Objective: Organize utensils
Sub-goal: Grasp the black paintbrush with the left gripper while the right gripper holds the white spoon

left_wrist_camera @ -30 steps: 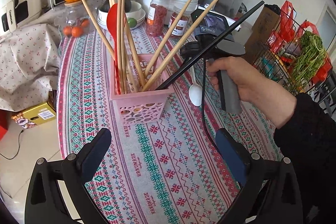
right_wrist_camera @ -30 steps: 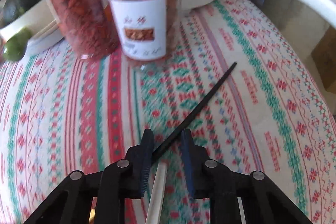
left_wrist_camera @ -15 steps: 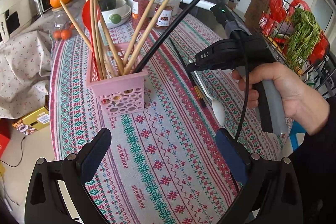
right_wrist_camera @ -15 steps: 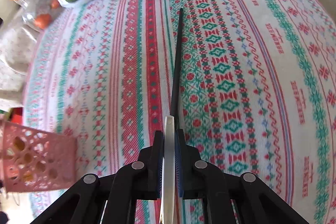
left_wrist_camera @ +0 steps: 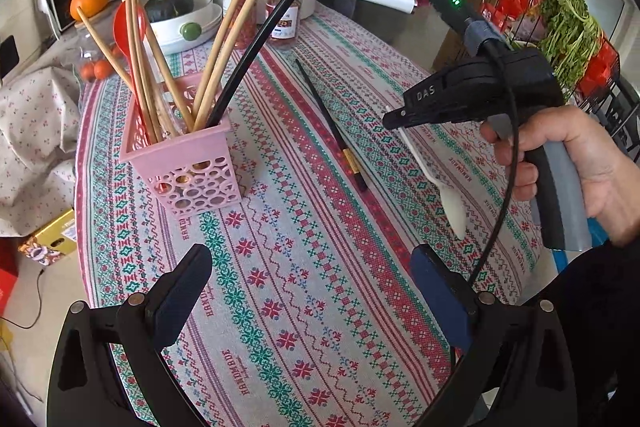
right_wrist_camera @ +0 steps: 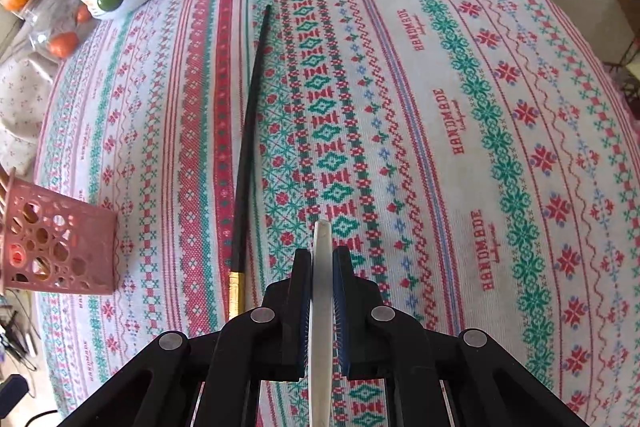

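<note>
The right gripper [right_wrist_camera: 322,267] is pinching the white spoon [right_wrist_camera: 321,327] between its fingers; the left gripper [left_wrist_camera: 308,291] is hanging wide, near the pink basket [left_wrist_camera: 188,163].

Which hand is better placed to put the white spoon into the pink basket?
Right: its tongs already grip the spoon. The left tongs are open and empty, facing the basket.

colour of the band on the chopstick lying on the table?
Gold, near the thick end of the black chopstick; clearest in the right wrist view.
</note>
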`<state>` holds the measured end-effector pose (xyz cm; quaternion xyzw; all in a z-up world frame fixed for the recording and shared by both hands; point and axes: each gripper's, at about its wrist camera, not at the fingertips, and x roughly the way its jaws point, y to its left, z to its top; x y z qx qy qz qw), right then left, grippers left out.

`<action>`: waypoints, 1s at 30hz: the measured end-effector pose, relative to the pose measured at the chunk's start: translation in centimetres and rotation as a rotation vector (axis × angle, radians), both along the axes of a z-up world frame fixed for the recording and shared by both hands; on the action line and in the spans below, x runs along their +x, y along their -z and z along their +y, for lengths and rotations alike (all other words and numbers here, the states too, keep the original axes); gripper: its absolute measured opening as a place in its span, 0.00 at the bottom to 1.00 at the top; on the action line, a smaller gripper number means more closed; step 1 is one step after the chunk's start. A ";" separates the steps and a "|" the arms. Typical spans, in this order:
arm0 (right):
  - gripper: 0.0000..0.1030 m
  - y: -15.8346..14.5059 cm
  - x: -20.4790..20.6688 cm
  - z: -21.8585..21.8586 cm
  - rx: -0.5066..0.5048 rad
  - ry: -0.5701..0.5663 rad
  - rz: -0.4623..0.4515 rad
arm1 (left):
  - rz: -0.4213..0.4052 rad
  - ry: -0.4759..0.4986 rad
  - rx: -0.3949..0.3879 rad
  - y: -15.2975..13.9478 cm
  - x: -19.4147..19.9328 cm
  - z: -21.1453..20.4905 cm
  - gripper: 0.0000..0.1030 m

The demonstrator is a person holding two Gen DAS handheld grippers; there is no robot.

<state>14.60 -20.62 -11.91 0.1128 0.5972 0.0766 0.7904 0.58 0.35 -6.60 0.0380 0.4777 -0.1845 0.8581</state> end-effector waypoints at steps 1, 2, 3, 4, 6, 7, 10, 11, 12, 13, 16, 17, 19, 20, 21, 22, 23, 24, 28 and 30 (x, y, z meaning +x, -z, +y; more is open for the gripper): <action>0.09 -0.7 -0.2 -0.2 0.009 0.000 -0.018 | 0.003 -0.006 0.010 0.1 0.1 -0.3 0.98; 0.09 -1.5 -0.6 -0.5 0.008 0.001 -0.042 | 0.007 0.001 0.010 0.2 0.1 -0.7 0.98; 0.09 -2.3 -1.0 -0.7 -0.003 0.002 -0.069 | 0.007 0.009 0.012 0.3 0.0 -1.2 0.98; 0.09 -3.1 -1.5 -1.0 -0.018 0.000 -0.094 | 0.001 0.010 0.020 0.4 -0.1 -1.8 0.98; 0.09 -4.2 -2.3 -2.0 -0.021 -0.001 -0.121 | -0.002 0.011 0.032 0.6 -0.2 -2.9 0.97; 0.09 -4.7 -2.8 -2.8 -0.016 0.006 -0.129 | 0.003 0.009 0.033 0.8 -0.1 -3.5 0.97; 0.09 -5.8 -3.7 -5.0 -0.024 0.022 -0.160 | 0.026 0.010 0.045 1.8 0.4 -5.4 0.89; 0.09 -6.1 -4.0 -5.6 -0.035 0.025 -0.169 | 0.033 0.019 0.055 2.2 0.6 -6.2 0.82; 0.09 -6.2 -4.1 -5.8 -0.046 0.026 -0.174 | 0.035 0.025 0.069 2.5 0.8 -7.1 0.79; 0.09 -6.3 -4.3 -6.5 -0.053 0.028 -0.177 | 0.036 0.027 0.085 2.9 1.1 -7.9 0.74; 0.09 -6.6 -4.5 -7.7 -0.072 0.031 -0.186 | 0.055 0.017 0.116 4.3 2.8 -9.9 0.63; 0.09 -6.7 -4.6 -7.9 -0.081 0.028 -0.193 | 0.069 0.006 0.120 4.9 3.6 -10.4 0.59; 0.09 -7.1 -4.7 -8.2 -0.095 0.020 -0.209 | 0.092 -0.032 0.117 5.6 5.5 -11.0 0.53; 0.09 -7.3 -4.7 -8.3 -0.095 0.016 -0.216 | 0.101 -0.051 0.113 5.9 6.6 -11.3 0.48; 0.09 -7.4 -4.7 -8.4 -0.088 0.013 -0.220 | 0.106 -0.069 0.111 6.1 7.7 -11.6 0.45; 0.09 -7.4 -4.6 -8.6 -0.077 0.015 -0.222 | 0.108 -0.085 0.115 6.4 8.8 -12.0 0.41; 0.09 -7.4 -4.5 -8.7 -0.061 0.017 -0.221 | 0.105 -0.099 0.120 6.5 9.9 -12.3 0.38; 0.09 -7.4 -4.4 -8.8 -0.045 0.019 -0.219 | 0.099 -0.115 0.128 6.6 11.1 -12.7 0.37; 0.09 -7.2 -3.9 -8.8 -0.022 0.017 -0.211 | 0.102 -0.181 0.177 6.9 16.0 -13.3 0.30; 0.09 -7.2 -3.6 -8.7 -0.017 0.013 -0.208 | 0.115 -0.201 0.201 7.2 18.1 -13.4 0.29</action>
